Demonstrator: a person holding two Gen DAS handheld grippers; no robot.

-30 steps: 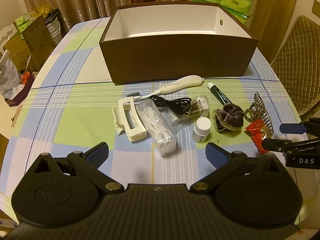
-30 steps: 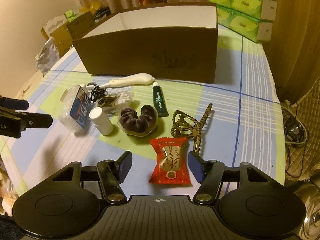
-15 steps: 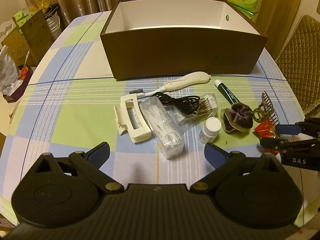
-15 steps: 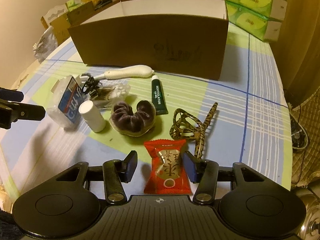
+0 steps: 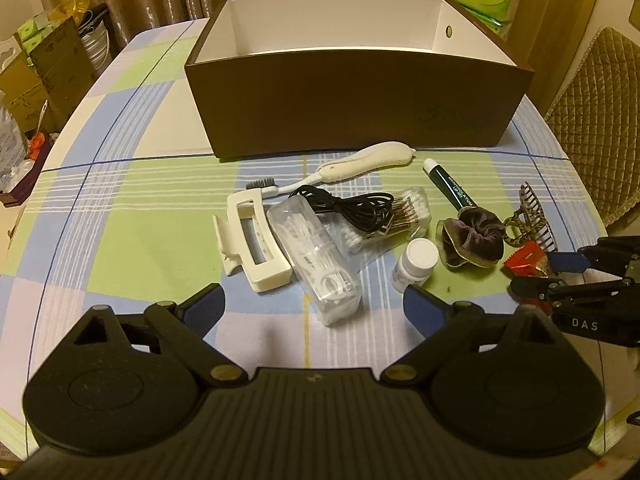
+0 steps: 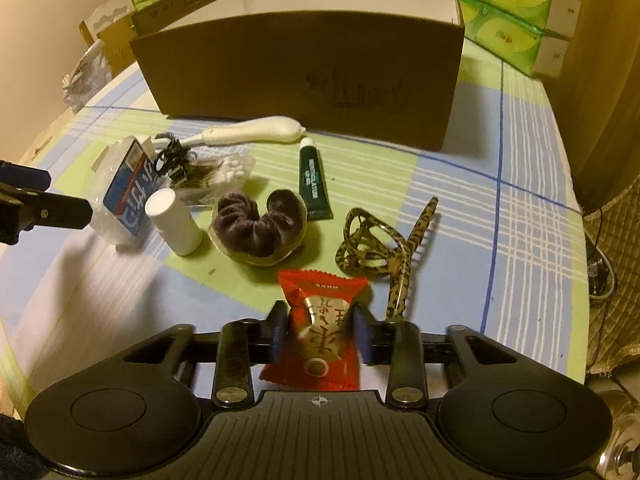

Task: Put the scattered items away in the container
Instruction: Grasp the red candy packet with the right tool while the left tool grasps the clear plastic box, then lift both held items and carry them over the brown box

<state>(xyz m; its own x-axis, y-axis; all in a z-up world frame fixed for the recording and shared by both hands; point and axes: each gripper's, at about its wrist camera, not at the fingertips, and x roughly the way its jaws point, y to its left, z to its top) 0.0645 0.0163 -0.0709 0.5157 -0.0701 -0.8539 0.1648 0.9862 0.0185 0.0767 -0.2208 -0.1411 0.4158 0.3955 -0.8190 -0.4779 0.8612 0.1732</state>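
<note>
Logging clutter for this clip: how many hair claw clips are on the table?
2. A white hair clip lies left of the clear plastic case; a leopard-print hair clip lies right of the scrunchie.

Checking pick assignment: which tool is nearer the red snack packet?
Right. The right tool has its fingers either side of the red snack packet; the left tool sits open, back by the white clip.

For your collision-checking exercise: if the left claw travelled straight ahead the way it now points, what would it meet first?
Most likely the clear plastic case, lying dead ahead between the open left claw fingers, with the cotton swab bag and brown box beyond. Its height above the table is unclear, so it might pass over.
</note>
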